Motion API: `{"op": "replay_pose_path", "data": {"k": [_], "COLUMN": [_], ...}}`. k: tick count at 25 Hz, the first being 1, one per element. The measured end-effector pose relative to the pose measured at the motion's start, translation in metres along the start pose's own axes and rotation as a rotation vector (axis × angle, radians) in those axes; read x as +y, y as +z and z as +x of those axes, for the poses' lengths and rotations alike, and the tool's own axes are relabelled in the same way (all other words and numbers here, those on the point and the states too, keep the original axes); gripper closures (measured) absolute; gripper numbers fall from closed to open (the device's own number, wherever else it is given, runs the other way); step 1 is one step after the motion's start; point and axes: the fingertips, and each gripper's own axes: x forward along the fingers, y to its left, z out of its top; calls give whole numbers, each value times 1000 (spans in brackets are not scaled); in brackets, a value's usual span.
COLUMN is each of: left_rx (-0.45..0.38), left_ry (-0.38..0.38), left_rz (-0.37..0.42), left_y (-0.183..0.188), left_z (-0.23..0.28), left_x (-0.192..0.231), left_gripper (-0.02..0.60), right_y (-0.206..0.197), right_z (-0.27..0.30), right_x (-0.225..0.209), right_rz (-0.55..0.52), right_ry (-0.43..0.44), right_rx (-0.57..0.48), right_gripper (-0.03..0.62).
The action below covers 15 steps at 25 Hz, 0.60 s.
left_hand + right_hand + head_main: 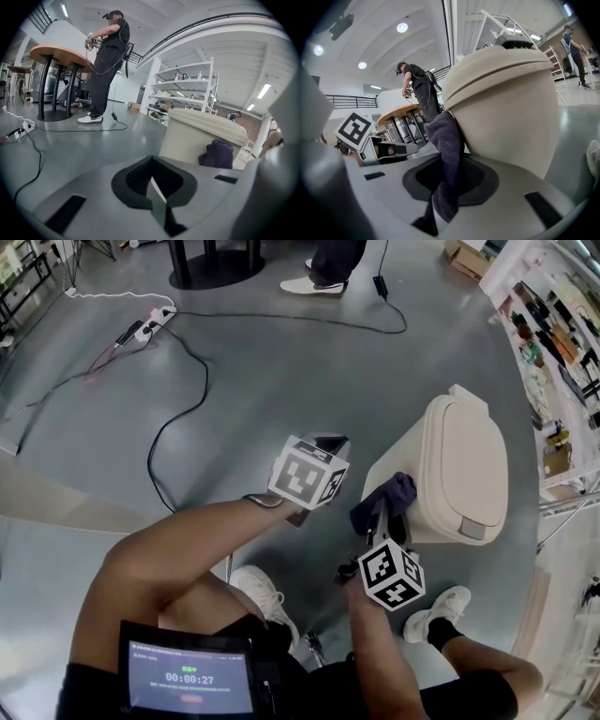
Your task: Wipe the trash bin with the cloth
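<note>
**Wiping grip at the bin wall.** My right gripper (446,197) has its jaws closed on the dark purple cloth (445,140). The cloth stands up from the jaws and presses against the side of the beige trash bin (511,108) just under its shut lid, so the free fold can do the wiping. The bin stands on the grey floor (281,362). My left gripper (157,199), jaws together on nothing, hangs nearby, presumably so as not to hinder. The bin's base and far side are unseen, and the cloth covers its own contact patch.
</note>
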Motion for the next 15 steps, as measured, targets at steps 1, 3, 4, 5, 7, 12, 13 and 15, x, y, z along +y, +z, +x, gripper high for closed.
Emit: {"op": "replay_pose_path", "data": {"k": [1, 3, 4, 5, 7, 12, 13, 15], "left_rx": [4, 9, 12, 14, 20, 43, 49, 62], "left_ry": [0, -10, -17, -25, -38, -61, -63, -67], "left_rz": [6, 34, 47, 59, 78, 97, 95, 87], "left_y": [-3, -8, -9, -11, -12, -16, -18, -23], "left_z": [2, 6, 9, 12, 17, 24, 25, 28], "left_x": [1, -4, -7, -10, -15, -16, -16, -16], "left_gripper": [583, 584, 583, 583, 584, 583, 584, 584], "right_y": [-3, -9, -12, -15, -21, -41, -47, -60], "right_z": [1, 3, 4, 5, 7, 11, 11, 14], "right_x": [-3, -9, -12, -15, -19, -30, -33, -40], "right_rz": [6, 18, 22, 27, 39, 88, 102, 135], "right_ry": [-7, -18, -23, -28, -42, -68, -71, -81], "right_rx": [4, 15, 21, 28, 39, 78, 92, 121], "right_gripper": [519, 519, 519, 519, 519, 519, 519, 519]}}
